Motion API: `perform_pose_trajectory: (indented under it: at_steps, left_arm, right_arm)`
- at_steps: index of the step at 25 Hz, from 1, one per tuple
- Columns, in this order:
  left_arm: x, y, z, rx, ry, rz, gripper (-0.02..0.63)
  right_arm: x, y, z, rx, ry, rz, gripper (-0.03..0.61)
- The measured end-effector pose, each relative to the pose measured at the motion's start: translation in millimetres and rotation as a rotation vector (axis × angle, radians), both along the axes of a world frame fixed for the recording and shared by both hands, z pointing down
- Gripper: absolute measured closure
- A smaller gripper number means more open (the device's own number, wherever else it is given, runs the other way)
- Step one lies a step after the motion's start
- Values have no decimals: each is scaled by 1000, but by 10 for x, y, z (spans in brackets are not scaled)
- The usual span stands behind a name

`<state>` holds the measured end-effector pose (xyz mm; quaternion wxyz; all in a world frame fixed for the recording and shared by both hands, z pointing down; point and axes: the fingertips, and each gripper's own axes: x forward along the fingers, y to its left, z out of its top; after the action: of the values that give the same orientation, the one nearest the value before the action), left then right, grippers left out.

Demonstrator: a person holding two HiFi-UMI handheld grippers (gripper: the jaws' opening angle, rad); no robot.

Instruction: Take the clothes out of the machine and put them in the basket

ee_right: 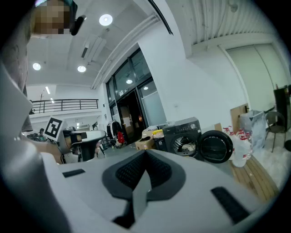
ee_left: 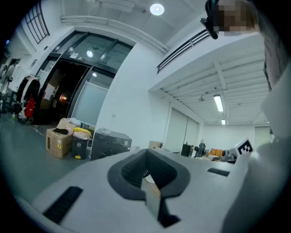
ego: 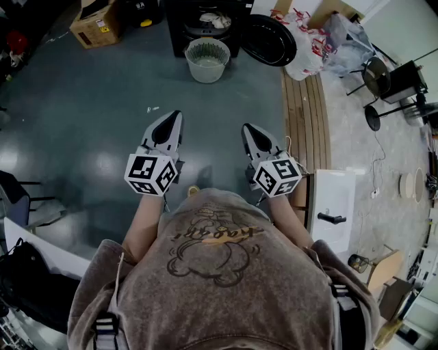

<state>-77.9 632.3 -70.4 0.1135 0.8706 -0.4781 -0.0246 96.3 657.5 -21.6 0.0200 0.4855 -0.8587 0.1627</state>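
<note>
Sweatshirt (ego: 219, 273), then left gripper (ego: 177, 115) and right gripper (ego: 246, 128), well short of the machine (ego: 179, 31).
Both are closed, empty: nothing within reach; clothes (ee_right: 185, 146) seemingly lie inside, basket (ego: 205, 72) stands just before it.

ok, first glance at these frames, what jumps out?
The left gripper and right gripper are held side by side in the middle of the head view, both shut and empty. Straight ahead stands the dark washing machine, its round door swung open to the right and clothes visible inside. A pale basket sits on the floor right in front of it.
</note>
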Motion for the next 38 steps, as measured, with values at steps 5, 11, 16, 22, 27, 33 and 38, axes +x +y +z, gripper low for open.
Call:
perform_pose_trajectory:
  at_steps: [5,11,16,22,27,33,38]
  left_arm:
    - [-89,-25,82,-6,-8,9,607]
    - [-264,-88,227,-5,-20,32,607]
    - [-390,-236,263,-12,-26,59,607]
    - [-373,-466,404,-18,-29,73,607]
    - [-278,-879,471,-19,-33,79,607]
    - [-202,-1547,548,-30,-48,63,607]
    - [-7,-2246,480,-44,-55,62,607]
  right_arm:
    - [-52,-57,43,2,-2,18,583]
    - [-157,-129,129,20,6,64,583]
    - [-310,-252,95,27,3,110,581]
    - [-389,-460,194,29,12,95,581]
    - [-327,-894,299,23,8,93,581]
    - [-289,-1600,454,1,-7,73,581]
    - [-123,-2332,384,-16,-16,55,581]
